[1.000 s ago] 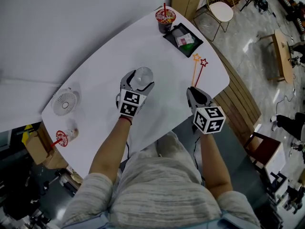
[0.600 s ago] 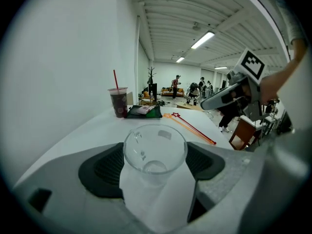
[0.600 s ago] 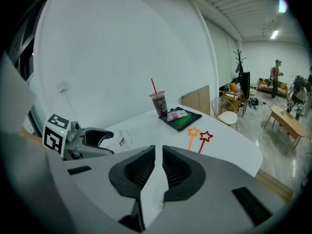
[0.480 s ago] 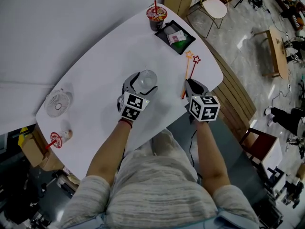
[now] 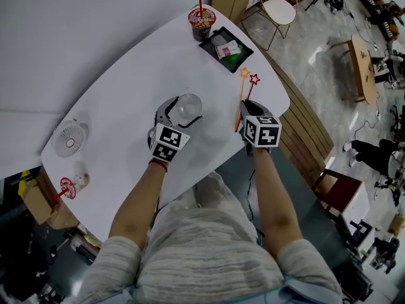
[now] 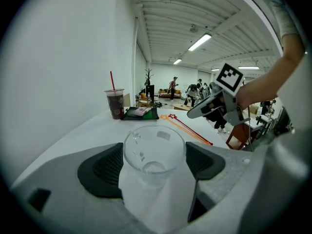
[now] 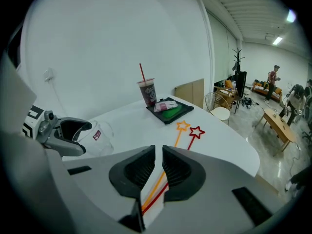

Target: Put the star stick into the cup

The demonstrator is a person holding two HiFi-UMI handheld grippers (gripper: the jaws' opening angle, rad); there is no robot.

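Note:
A clear plastic cup [image 5: 188, 105] stands on the white table [image 5: 120, 87] between the pads of my left gripper [image 5: 182, 111]. In the left gripper view both pads touch the sides of the cup [image 6: 153, 152]. An orange star stick [image 5: 241, 92] and a red star stick [image 5: 251, 86] lie side by side near the table's right edge, stars pointing away from me. My right gripper [image 5: 244, 106] sits over their near ends. Its jaws are almost together, with both sticks [image 7: 155, 186] running through the narrow gap. The stars [image 7: 190, 128] rest on the table.
At the far end stand a dark drink cup with a red straw [image 5: 201, 19] and a black tray [image 5: 226, 45] holding packets. A small white fan [image 5: 68, 138] and a red-topped cup [image 5: 71, 185] sit at the left end. The table edge runs just right of the sticks.
My right gripper has moved forward from the table's near edge onto the near ends of the star sticks. The left gripper has stayed around the cup.

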